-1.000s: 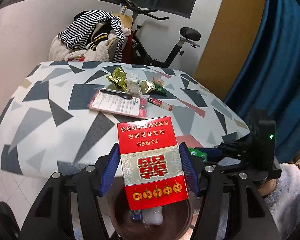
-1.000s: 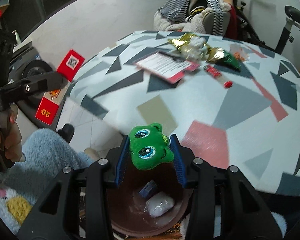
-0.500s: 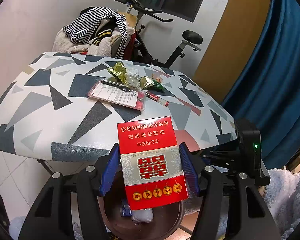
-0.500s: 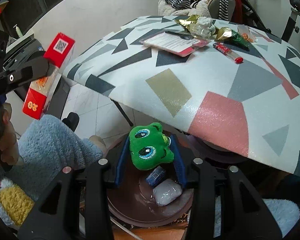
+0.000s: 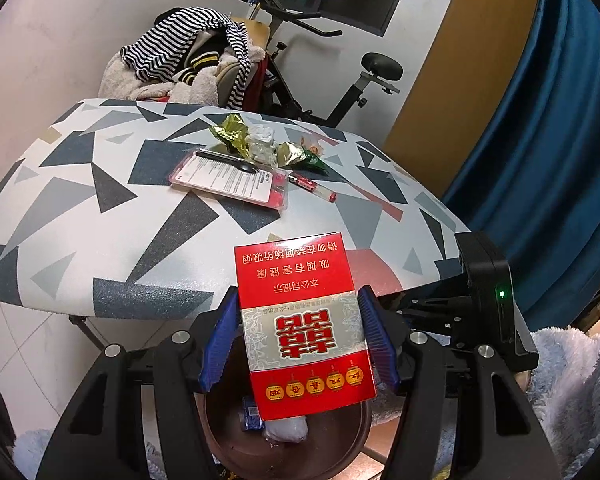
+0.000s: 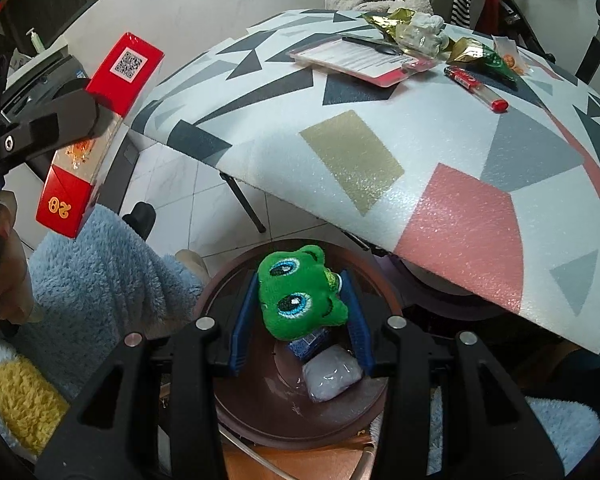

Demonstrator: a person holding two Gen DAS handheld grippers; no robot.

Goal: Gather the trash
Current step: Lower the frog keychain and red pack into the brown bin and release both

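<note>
My left gripper is shut on a red cigarette box, held above a brown round bin. The same box shows at the left of the right wrist view, gripped by black fingers. My right gripper is shut on a green plush frog, which sits tilted between the blue pads just over the bin. A small blue packet and a white plastic bag lie in the bin. More trash lies on the table: gold wrappers, crumpled plastic, a red tube.
The patterned table overhangs the bin's far side. A pink card pack with a pen lies on it. A person's blue fleece sleeve is left of the bin. A chair with clothes and an exercise bike stand behind.
The right gripper has sunk closer to the bin, below the table edge, and the frog now sits tilted between its pads. The left gripper still holds the red box the same way.
</note>
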